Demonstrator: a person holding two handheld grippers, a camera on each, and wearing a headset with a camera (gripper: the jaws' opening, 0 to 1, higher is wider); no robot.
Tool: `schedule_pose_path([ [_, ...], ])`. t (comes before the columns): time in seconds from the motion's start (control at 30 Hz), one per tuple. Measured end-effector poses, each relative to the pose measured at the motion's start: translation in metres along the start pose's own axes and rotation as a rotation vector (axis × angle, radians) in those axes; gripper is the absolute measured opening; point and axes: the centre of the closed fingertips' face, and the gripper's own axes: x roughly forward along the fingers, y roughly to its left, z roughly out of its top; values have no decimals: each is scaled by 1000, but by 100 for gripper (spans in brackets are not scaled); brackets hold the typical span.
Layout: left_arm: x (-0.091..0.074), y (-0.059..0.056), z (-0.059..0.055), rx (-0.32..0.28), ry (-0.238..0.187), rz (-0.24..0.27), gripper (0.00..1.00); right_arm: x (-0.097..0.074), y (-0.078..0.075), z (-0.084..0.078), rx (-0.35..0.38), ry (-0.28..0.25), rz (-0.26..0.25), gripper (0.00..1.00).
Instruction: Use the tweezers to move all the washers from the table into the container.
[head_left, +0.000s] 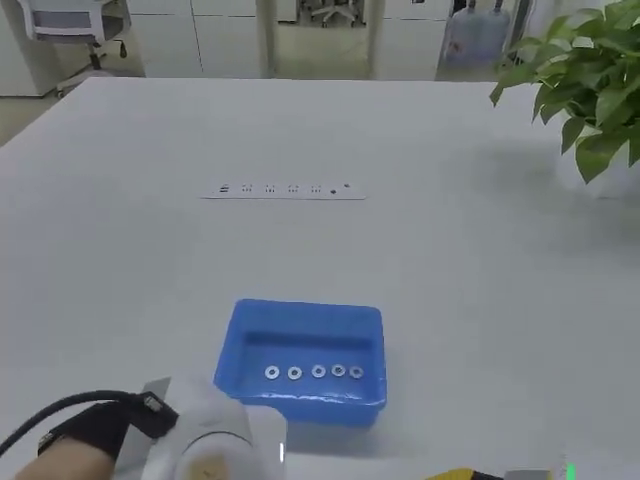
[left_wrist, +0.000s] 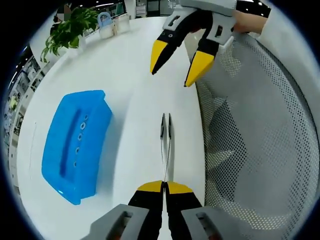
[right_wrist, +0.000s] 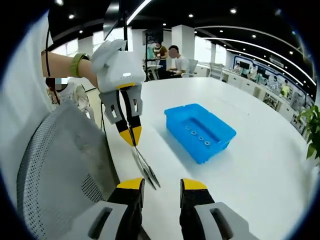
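Two grippers work close to the near table edge. The left gripper (left_wrist: 164, 186) is clenched on the tweezers (left_wrist: 165, 145), whose thin arms run forward from its jaws, pressed together, over the white table (left_wrist: 140, 90). Its own view shows this straight along the tool. The right gripper view shows the tweezers from the side, slanting down, with the tips just in front of the right gripper (right_wrist: 161, 185). I cannot tell whether the tips touch the table. The right gripper's jaws stand released, and the left gripper view shows them from ahead, the two yellow tips spread well apart above the tabletop. Both gripper views take in a grey mesh chair (left_wrist: 250, 140) just beside the table edge, close to the grippers on that side. The head view looks down on the blue container (head_left: 305, 312) and gives the clearest count. Five washers (head_left: 318, 371) lie in a row on its floor, near each other but apart. Bare tabletop surrounds the container on all sides. Beyond it the table runs open to a white power strip (head_left: 285, 189), well apart from it. A potted plant (head_left: 590, 90) leans in at the far right edge. In the right gripper view, people (right_wrist: 176, 60) sit past the table's far end.
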Motion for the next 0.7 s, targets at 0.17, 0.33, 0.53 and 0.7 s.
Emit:
schedule_pose_path([
  [0.17, 3, 2, -3, -3, 31, 5, 0, -8, -3, -2, -4, 7, -30, 26],
  [0.33, 7, 1, -5, -31, 51, -11, 0, -19, -14, -7, -7, 16, -66, 28],
  [0.53, 10, 2, -9, -31, 74, -16, 0, -33, -21, -9, -16, 21, -87, 29],
  [0.7, 10, 2, -8, -57, 64, -6, 1, -42, -23, -3, -22, -1, -100, 29],
])
